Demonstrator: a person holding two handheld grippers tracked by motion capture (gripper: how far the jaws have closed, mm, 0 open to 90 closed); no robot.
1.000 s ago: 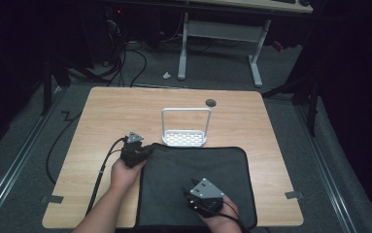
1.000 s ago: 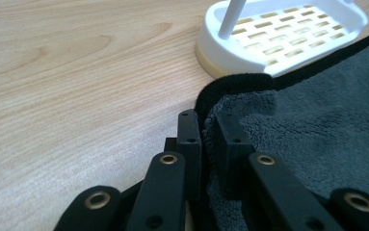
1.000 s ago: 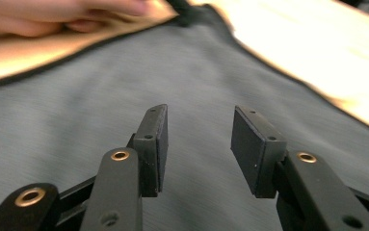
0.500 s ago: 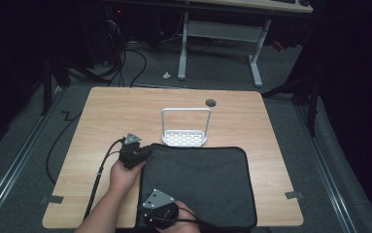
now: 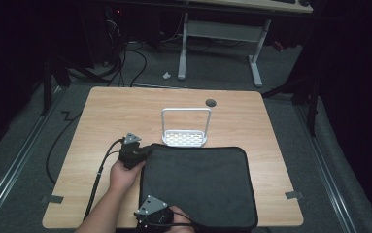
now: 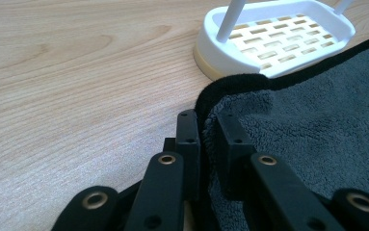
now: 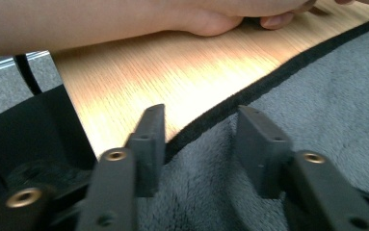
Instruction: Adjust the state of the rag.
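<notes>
A dark grey towel (image 5: 198, 184) lies flat on the near half of the wooden table (image 5: 125, 111). My left gripper (image 5: 143, 151) sits at the towel's far left corner. In the left gripper view its jaws (image 6: 207, 132) are shut on the towel's black-hemmed edge (image 6: 230, 82). My right gripper (image 5: 152, 213) is at the towel's near left corner. Seen from the right gripper view, that gripper (image 7: 201, 144) is open and straddles the towel's hem (image 7: 269, 82), one jaw over wood and one over the pile.
A white slotted dish with a hoop handle (image 5: 185, 138) stands just beyond the towel's far edge, close to the left gripper (image 6: 278, 41). The left gripper's cable (image 5: 98, 179) trails off the table's left side. A round grommet hole (image 5: 211, 103) lies farther back.
My right gripper has slid left along the towel's near edge, from its right part to the near left corner. The left gripper has stayed at the far left corner.
</notes>
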